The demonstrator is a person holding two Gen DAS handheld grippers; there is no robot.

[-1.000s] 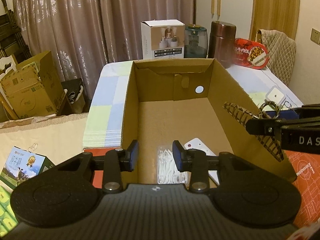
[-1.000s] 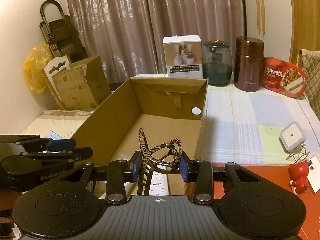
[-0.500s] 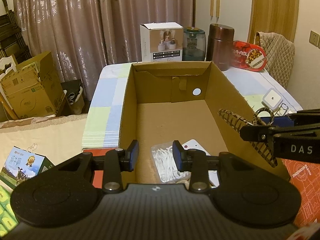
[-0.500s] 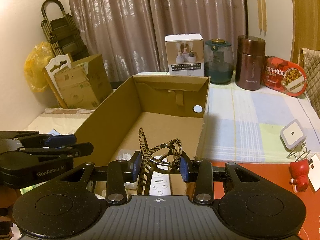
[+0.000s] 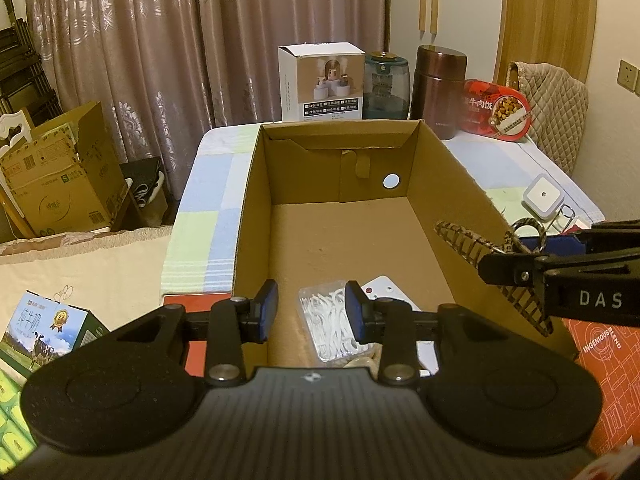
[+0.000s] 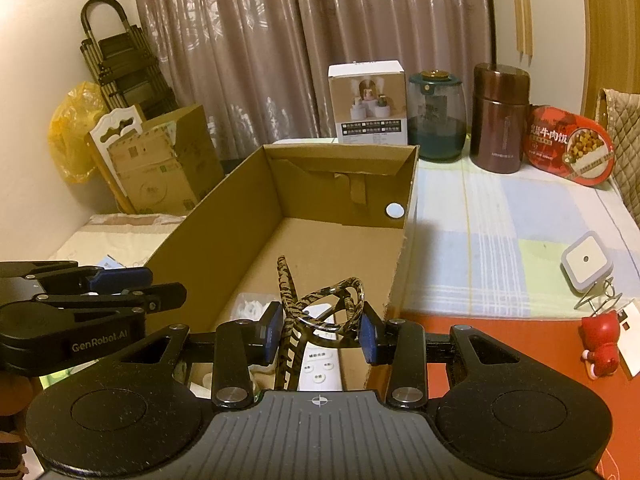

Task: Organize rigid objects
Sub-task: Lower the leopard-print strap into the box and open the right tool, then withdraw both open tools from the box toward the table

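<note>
An open cardboard box (image 5: 452,168) (image 6: 224,216) stands on the table. Inside its near end lie a clear pack of white floss picks (image 5: 326,322) and a white remote (image 6: 320,364) (image 5: 386,290). My right gripper (image 6: 318,330) is shut on a tortoiseshell hair claw clip (image 6: 316,312), held over the box's near right corner; the clip also shows in the left wrist view (image 5: 488,256). My left gripper (image 5: 308,312) is open and empty, over the box's near edge above the floss picks.
On the checked cloth right of the box lie a white square night light (image 6: 586,268), a wire clip and a red figurine (image 6: 600,344). A white carton (image 6: 366,100), a teal jar (image 6: 436,116), a brown canister (image 6: 500,116) and a red food tin (image 6: 568,146) stand behind.
Both grippers have drawn back and risen slightly, so more of the box floor, floss picks and remote show. The right gripper still holds the clip.
</note>
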